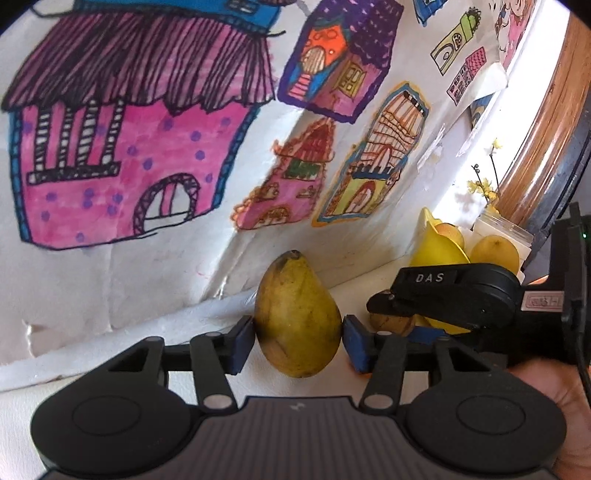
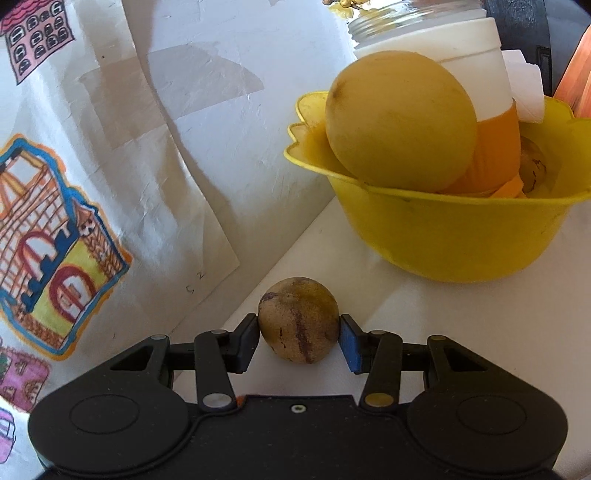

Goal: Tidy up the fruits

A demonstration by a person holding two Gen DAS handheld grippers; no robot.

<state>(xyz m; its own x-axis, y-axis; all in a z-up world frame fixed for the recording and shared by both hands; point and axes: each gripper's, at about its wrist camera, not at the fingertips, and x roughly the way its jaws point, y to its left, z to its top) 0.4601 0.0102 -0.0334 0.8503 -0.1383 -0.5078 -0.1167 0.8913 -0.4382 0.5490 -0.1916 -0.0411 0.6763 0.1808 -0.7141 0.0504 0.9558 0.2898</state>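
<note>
Presently, the left gripper [image 1: 298,338] has its blue pads [image 1: 243,341] pressed against both sides of a yellow-green mango [image 1: 297,317], which stands stem end up between them, just above the white table [image 1: 110,354]. Dark blotches mark the mango's skin near the stem and along its left flank.

The right gripper [image 2: 299,338] is clamped on a small round fruit [image 2: 298,319], tan with purple streaks; the pads touch it left and right. In the left wrist view this gripper [image 1: 391,314] comes in from the right, its black body marked "DAS", with the small fruit [image 1: 392,323] partly hidden beneath it. A hand [image 1: 554,391] shows at the lower right edge of that view.

A yellow bowl [image 2: 454,240] with a scalloped rim sits on the table beyond the right gripper, apart from the small fruit. Inside it lie a large yellow fruit [image 2: 400,122] against the near left rim, an orange piece [image 2: 495,155] beside it, and a brownish fruit [image 2: 533,168] further right, mostly hidden. A white container [image 2: 472,48] and a glass jar [image 2: 388,18] stand behind the bowl; whether they touch it cannot be told.

Sheets of children's drawings [image 1: 122,147] of coloured houses cover the wall behind the table. Yellow flower sprigs [image 1: 484,181] rise from the jar [image 1: 498,225] near a wooden frame [image 1: 543,122].
</note>
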